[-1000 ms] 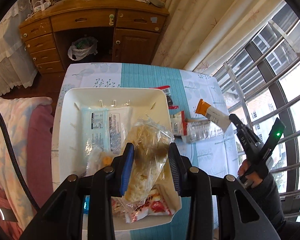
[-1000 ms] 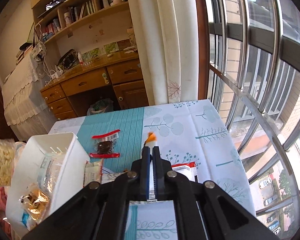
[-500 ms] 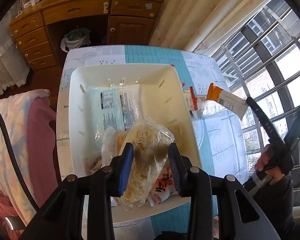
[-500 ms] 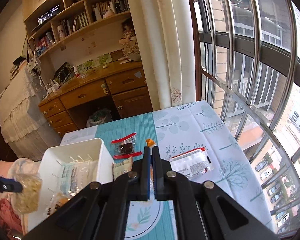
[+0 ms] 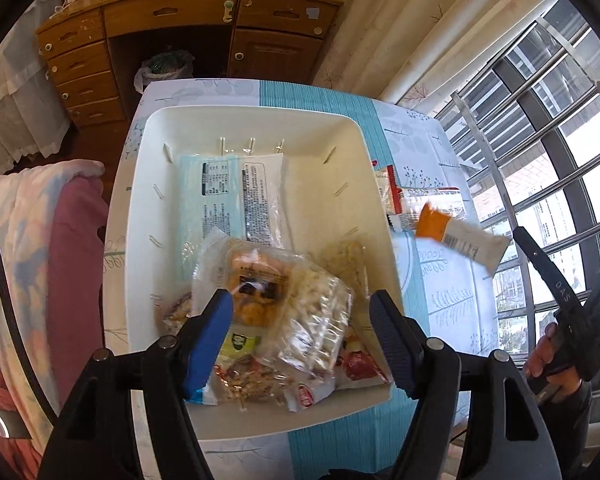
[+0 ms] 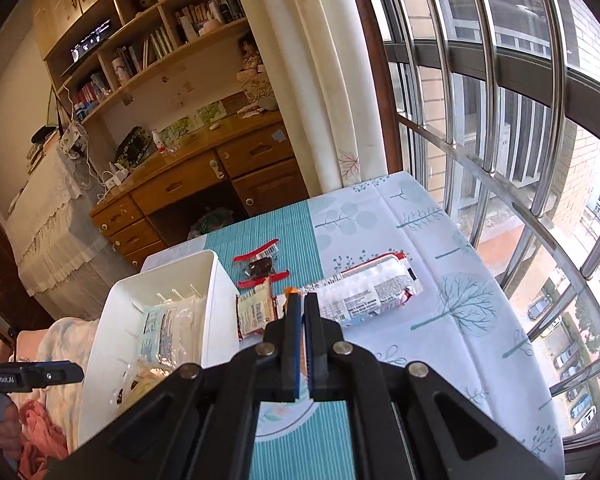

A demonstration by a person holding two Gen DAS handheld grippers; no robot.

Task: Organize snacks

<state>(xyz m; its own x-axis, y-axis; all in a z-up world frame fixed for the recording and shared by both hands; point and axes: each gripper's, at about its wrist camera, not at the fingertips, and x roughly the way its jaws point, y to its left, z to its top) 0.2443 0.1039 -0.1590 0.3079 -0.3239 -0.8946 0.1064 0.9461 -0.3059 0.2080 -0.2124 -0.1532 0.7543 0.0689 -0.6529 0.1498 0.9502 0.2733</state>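
Our left tongs [image 5: 300, 336] are opening above the white bin [image 5: 256, 120], a clear noodle packet [image 5: 312, 320] lying free below; our right tongs [image 6: 300, 312] pinch an orange-tipped bar [image 5: 460, 238]. Three packets beyond them await binning.

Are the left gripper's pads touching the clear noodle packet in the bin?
Apart. The left wrist view shows the left gripper opening, both pads clear of the noodle packet.

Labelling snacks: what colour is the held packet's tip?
Orange tip on the white packet, clearest in the left wrist view.
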